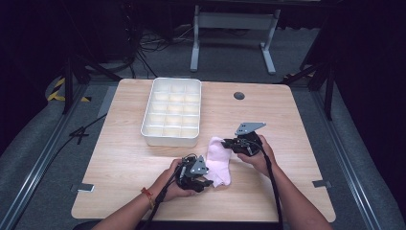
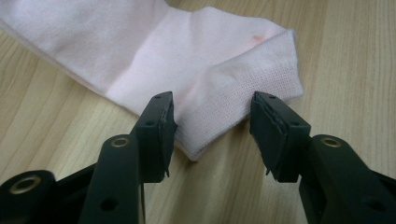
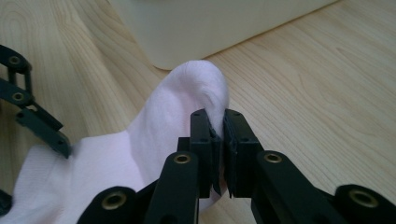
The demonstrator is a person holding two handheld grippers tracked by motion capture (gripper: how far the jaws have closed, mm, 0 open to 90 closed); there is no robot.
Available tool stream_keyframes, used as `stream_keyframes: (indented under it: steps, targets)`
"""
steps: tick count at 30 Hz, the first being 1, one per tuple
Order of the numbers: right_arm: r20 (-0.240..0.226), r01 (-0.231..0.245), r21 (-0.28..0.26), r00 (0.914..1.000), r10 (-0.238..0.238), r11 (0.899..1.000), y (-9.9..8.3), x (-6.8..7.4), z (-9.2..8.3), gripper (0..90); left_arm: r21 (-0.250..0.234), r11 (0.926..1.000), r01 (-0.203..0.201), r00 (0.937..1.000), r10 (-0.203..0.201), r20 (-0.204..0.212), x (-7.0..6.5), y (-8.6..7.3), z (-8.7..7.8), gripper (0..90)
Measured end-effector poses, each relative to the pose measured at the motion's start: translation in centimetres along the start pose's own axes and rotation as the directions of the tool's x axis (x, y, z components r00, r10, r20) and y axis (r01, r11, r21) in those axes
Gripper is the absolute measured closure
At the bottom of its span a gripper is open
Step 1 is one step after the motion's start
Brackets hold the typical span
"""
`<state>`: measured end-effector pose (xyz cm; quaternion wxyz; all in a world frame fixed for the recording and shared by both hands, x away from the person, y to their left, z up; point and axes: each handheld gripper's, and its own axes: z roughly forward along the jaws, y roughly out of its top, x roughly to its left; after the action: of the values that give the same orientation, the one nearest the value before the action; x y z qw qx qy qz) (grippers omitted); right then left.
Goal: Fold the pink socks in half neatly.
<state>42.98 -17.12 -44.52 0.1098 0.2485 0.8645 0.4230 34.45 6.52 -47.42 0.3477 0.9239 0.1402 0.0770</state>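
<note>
one light wood table sits in a dark room with grey floor and cables behind it. a white tray with little boxes is at the upper middle of the table. a pink sock lies low in the middle, just below the tray. the right gripper has its fingers clenched on the sock's top end. the left gripper has its fingers partly apart around the sock's bottom corner, not squeezing it.
</note>
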Motion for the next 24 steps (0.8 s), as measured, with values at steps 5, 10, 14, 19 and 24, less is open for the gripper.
stream_keyframes:
  steps: [5, 10, 14, 19, 24]
  targets:
    - [-0.009, 0.030, -0.008, 0.9995, -0.031, 1.000, 0.3, 0.7, -0.5, 83.3, 0.001, 1.0000, 0.000, 1.0000, 0.000, -0.003, 0.0, 0.0, 0.0, 49.1]
    - [-0.045, 0.065, -0.012, 0.9968, -0.066, 0.998, 0.5, 1.5, -0.8, 83.3, -0.003, 0.9999, 0.014, 0.9999, -0.014, -0.008, 0.0, 0.0, 0.0, 47.7]
    - [-0.071, 0.092, -0.009, 0.9932, -0.092, 0.996, 0.6, 2.1, -1.0, 83.2, -0.002, 0.9999, 0.011, 0.9999, -0.011, -0.011, 0.0, -0.1, 0.0, 47.6]
    - [-0.087, 0.114, -0.005, 0.9896, -0.114, 0.993, 0.7, 2.5, -1.2, 83.2, -0.001, 0.9999, 0.013, 0.9998, -0.013, -0.013, 0.0, -0.1, 0.0, 47.5]
    - [-0.103, 0.106, -0.005, 0.9890, -0.106, 0.994, 0.5, 2.6, -1.6, 83.2, 0.023, 0.9996, 0.020, 0.9993, -0.019, -0.032, -0.1, 0.1, -0.2, 40.1]
